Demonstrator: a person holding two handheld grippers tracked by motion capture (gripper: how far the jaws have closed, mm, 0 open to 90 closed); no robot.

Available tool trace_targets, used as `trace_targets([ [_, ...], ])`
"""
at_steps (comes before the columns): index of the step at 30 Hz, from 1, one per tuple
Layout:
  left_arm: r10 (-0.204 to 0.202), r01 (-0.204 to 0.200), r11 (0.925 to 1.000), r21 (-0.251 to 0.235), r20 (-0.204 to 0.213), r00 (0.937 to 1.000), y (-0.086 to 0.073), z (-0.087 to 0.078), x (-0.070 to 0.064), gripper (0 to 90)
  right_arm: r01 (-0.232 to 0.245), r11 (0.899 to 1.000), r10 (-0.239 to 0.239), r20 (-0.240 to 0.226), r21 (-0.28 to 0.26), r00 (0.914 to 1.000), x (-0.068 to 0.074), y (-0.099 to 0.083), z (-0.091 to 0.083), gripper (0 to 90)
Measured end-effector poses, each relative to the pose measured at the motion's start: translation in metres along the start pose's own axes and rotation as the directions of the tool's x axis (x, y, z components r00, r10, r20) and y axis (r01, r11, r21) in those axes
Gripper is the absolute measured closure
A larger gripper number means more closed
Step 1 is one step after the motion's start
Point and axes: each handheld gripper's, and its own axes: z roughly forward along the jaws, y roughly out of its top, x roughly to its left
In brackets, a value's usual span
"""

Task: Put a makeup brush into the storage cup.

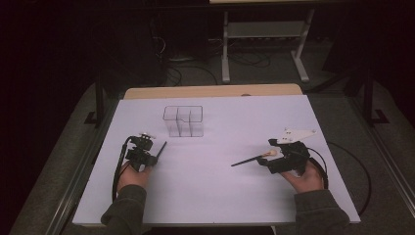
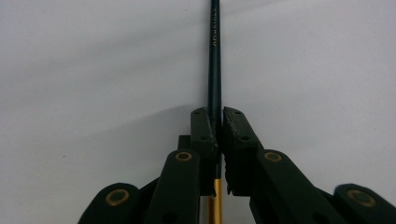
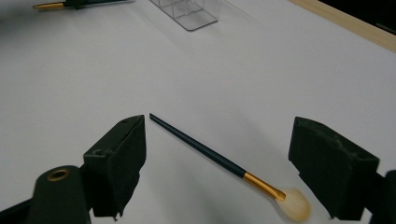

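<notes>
Two brushes: left tongs [image 2: 217, 122] clamp one brush [image 2: 214, 60]; right tongs [image 3: 252, 158] gape wide over another [image 3: 219, 161], which could roll away if nudged.

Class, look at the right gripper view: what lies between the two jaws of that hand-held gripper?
A makeup brush lies flat on the white table between the open jaws of the right hand-held gripper, untouched by either.

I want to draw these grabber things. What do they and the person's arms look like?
Both are black. The left gripper has two blocky jaws on arms with brass-coloured rivets. The right gripper carries a pale three-cornered plate on top. A black cable trails from each. The person wears dark grey-green sleeves.
</notes>
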Motion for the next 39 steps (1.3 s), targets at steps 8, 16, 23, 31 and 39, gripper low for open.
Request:
trace_targets([
  [8, 0.066, -0.065, 0.9975, -0.025, 0.027, 0.9975, -0.003, -0.014, 0.002, 83.5, -0.004, 1.000, 0.004, -0.010, 0.004, 0.9999, 0.002, 0.000, 0.001, 18.3],
  [16, 0.156, -0.154, 0.9869, -0.050, 0.061, 0.9858, -0.005, -0.019, 0.003, 83.5, 0.021, 1.000, -0.020, -0.018, 0.007, 0.9996, 0.004, 0.002, 0.002, 18.5],
  [23, 0.211, -0.203, 0.9753, -0.087, 0.099, 0.9725, -0.009, -0.029, 0.009, 83.5, 0.034, 0.999, -0.034, -0.014, 0.025, 0.9993, 0.008, 0.003, 0.004, 18.4],
  [31, 0.263, -0.247, 0.9607, -0.127, 0.132, 0.9558, -0.011, -0.045, 0.017, 83.5, 0.032, 0.999, -0.032, -0.019, 0.025, 0.9993, 0.008, 0.005, -0.004, 17.8],
  [39, 0.340, -0.320, 0.9374, -0.138, 0.169, 0.9249, -0.006, -0.051, 0.008, 83.5, 0.039, 0.999, -0.038, -0.029, 0.017, 0.9989, 0.010, 0.012, -0.016, 17.5],
])
